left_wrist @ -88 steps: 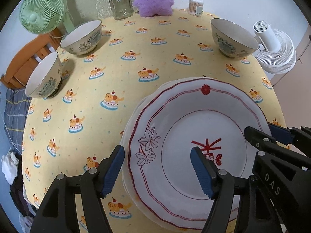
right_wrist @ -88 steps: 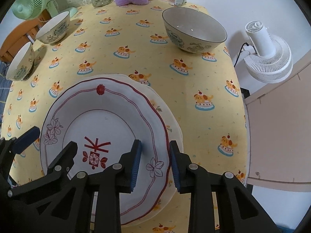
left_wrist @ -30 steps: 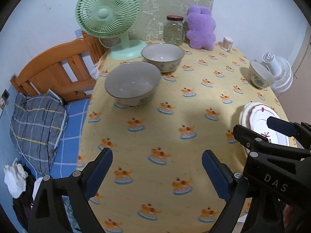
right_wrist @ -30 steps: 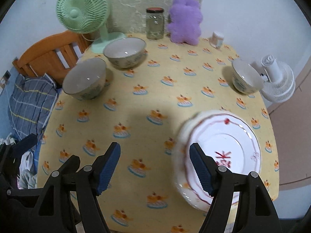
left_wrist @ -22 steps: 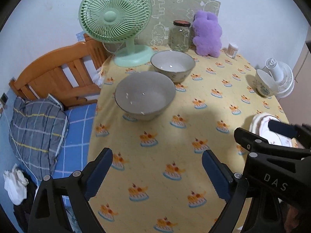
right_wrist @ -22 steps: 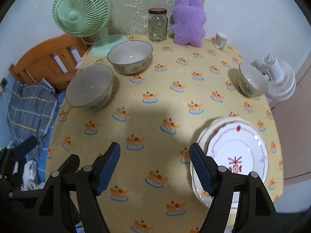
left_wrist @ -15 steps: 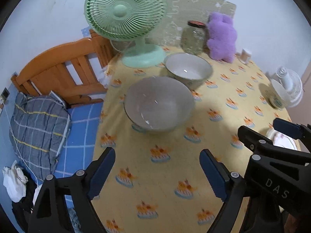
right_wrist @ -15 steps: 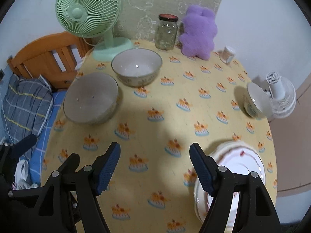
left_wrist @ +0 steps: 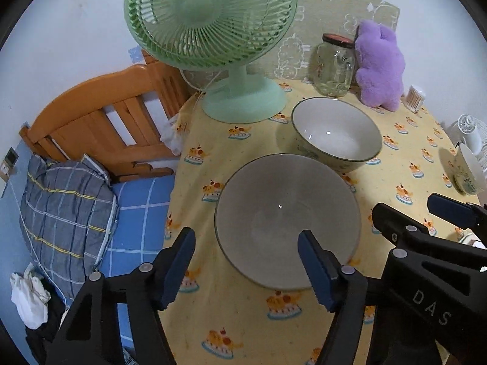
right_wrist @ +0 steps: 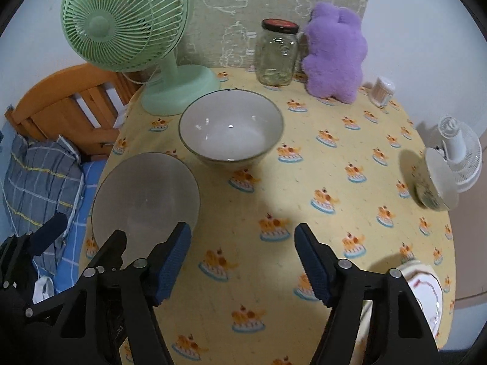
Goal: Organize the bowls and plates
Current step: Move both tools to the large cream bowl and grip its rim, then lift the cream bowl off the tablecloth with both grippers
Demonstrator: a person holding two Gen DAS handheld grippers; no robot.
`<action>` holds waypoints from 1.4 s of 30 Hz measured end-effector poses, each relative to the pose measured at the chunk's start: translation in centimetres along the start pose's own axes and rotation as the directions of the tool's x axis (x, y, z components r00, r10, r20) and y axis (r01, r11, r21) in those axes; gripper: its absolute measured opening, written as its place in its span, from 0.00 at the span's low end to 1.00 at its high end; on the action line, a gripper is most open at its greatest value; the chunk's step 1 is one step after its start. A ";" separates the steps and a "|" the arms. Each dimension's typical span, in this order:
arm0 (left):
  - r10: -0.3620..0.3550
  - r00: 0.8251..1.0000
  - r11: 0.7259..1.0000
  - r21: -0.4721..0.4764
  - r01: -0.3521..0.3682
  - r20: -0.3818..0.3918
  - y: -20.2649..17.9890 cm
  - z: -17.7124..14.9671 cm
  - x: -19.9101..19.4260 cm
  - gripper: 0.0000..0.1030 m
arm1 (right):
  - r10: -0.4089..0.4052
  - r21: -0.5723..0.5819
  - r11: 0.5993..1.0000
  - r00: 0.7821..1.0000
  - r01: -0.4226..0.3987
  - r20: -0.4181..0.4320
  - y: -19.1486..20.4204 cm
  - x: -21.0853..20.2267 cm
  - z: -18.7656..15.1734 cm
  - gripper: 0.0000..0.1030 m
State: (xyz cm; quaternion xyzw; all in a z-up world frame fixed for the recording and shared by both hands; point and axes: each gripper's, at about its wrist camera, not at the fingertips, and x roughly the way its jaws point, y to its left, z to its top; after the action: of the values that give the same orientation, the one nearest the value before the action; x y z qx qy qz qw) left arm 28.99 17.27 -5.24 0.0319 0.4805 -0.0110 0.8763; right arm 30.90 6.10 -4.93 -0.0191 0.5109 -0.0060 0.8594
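Note:
A large grey-white bowl sits at the table's left edge; my left gripper is open just above its near rim, with the rim between the fingers. It also shows in the right wrist view. A second bowl stands behind it. A third bowl sits at the right edge. The stacked plates lie at the near right. My right gripper is open and empty over the cloth.
A green fan, a glass jar, a purple plush toy and a small swab pot stand at the back. A white fan stands off the right edge. A wooden bed frame lies left of the yellow tablecloth.
Both grippers left the plate stack, opened wide and moved left across the table. The left gripper has closed in on the nearest bowl, which now fills its view.

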 end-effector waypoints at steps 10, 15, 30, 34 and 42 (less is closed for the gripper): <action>-0.009 0.998 1.000 0.002 0.009 -0.066 0.7 1.2 3.5 0.39 | 0.050 -0.045 0.998 0.997 -0.053 -0.052 2.0 3.7 1.8 0.47; 0.009 0.997 1.000 0.002 -0.009 -0.083 0.9 1.3 4.6 0.28 | 0.048 -0.062 0.997 0.996 -0.053 -0.081 2.7 5.0 2.1 0.26; 0.002 0.993 1.000 0.010 -0.001 -0.117 0.7 0.9 4.3 0.22 | 0.073 -0.055 0.995 0.989 -0.081 -0.131 2.9 5.0 1.8 0.12; -0.008 0.992 1.000 0.009 0.009 -0.126 0.1 0.3 3.7 0.22 | 0.063 -0.060 0.996 0.988 -0.072 -0.140 2.3 4.3 1.0 0.13; -0.041 0.988 0.999 0.021 0.044 -0.147 -1.8 -1.7 2.1 0.22 | 0.046 -0.027 0.998 0.986 -0.050 -0.160 0.3 2.7 -1.5 0.13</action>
State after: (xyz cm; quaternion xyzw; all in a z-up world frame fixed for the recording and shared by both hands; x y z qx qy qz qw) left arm 28.64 15.62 -8.03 0.0329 0.5438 -0.0329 0.8379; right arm 30.84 6.24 -8.01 -0.0194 0.5782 0.0210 0.8154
